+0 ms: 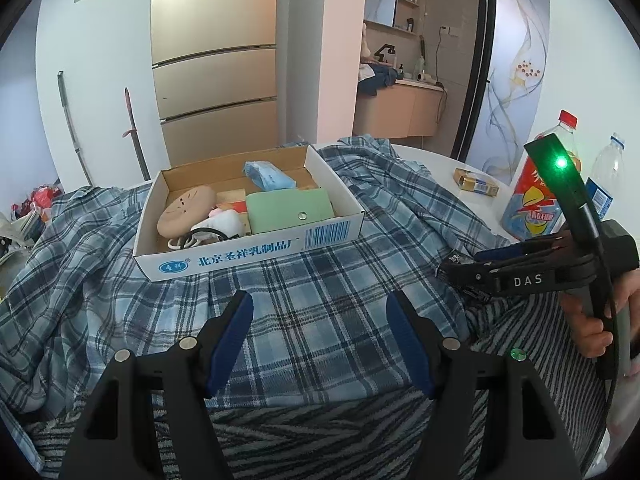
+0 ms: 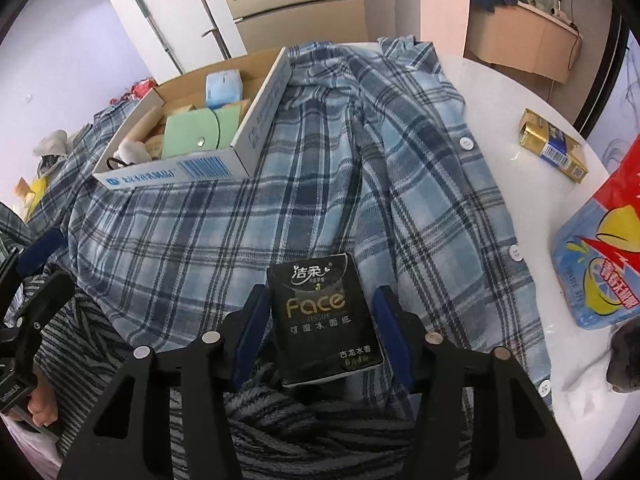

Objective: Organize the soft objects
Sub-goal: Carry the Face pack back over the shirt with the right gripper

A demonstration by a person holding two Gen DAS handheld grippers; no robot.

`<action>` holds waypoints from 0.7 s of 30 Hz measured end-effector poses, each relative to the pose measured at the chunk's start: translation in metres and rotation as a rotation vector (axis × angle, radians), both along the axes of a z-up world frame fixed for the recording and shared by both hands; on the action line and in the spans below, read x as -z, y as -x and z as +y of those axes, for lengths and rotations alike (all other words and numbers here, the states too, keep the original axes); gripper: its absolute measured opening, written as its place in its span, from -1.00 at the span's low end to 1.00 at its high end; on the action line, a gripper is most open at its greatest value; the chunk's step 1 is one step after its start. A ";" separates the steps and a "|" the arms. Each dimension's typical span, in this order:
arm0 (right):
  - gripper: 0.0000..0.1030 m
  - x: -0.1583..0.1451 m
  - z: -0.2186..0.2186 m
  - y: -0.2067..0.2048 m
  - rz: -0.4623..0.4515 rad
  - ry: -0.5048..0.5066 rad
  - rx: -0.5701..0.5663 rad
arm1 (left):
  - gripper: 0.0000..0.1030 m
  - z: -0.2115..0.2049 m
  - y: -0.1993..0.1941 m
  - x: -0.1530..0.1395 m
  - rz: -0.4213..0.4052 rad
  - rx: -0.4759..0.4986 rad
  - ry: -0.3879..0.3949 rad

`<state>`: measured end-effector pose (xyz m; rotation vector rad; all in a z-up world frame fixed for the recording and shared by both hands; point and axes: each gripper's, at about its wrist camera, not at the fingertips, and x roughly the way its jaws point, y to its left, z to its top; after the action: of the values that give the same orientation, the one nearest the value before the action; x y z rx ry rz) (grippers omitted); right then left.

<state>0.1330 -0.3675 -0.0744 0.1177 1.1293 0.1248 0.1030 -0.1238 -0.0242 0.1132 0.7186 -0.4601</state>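
- Our right gripper (image 2: pixel 320 320) straddles a black tissue pack (image 2: pixel 324 320) lying on the blue plaid shirt (image 2: pixel 240 232). The left pad looks against the pack's edge; a thin gap shows at the right pad, so we cannot tell whether it is clamped.
- Our left gripper (image 1: pixel 320 340) hangs released over the shirt, nothing between its 2 blue pads (image 1: pixel 230 340).
- The cardboard box (image 1: pixel 256 248) sits on the shirt beyond both grippers, holding a green pouch (image 1: pixel 288 210), a blue tissue packet (image 1: pixel 268 174) and a round tan plush (image 1: pixel 186 210).
- A gold carton (image 2: pixel 554 146) and a soda bottle (image 1: pixel 536 188) stand on the white table (image 2: pixel 500 92) to the right.
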 end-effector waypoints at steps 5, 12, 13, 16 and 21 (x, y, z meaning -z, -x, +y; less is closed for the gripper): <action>-0.07 0.005 0.007 -0.001 0.017 0.043 -0.020 | 0.39 0.000 0.000 0.000 0.001 -0.002 0.000; -0.11 -0.021 0.013 0.012 -0.076 0.083 -0.019 | 0.39 0.001 0.010 -0.013 -0.097 -0.019 -0.026; -0.12 -0.027 0.015 0.014 -0.090 0.089 -0.022 | 0.39 0.001 0.012 -0.016 -0.101 -0.018 -0.026; -0.13 -0.042 0.021 0.019 -0.130 0.099 -0.030 | 0.39 0.003 0.018 -0.028 -0.136 -0.019 -0.030; -0.13 -0.066 0.033 0.022 -0.190 0.119 -0.041 | 0.39 0.012 0.021 -0.050 -0.169 -0.037 -0.006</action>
<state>0.1115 -0.3346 -0.0086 -0.0230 0.9469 0.1025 0.0817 -0.1122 0.0261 0.1419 0.5558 -0.4074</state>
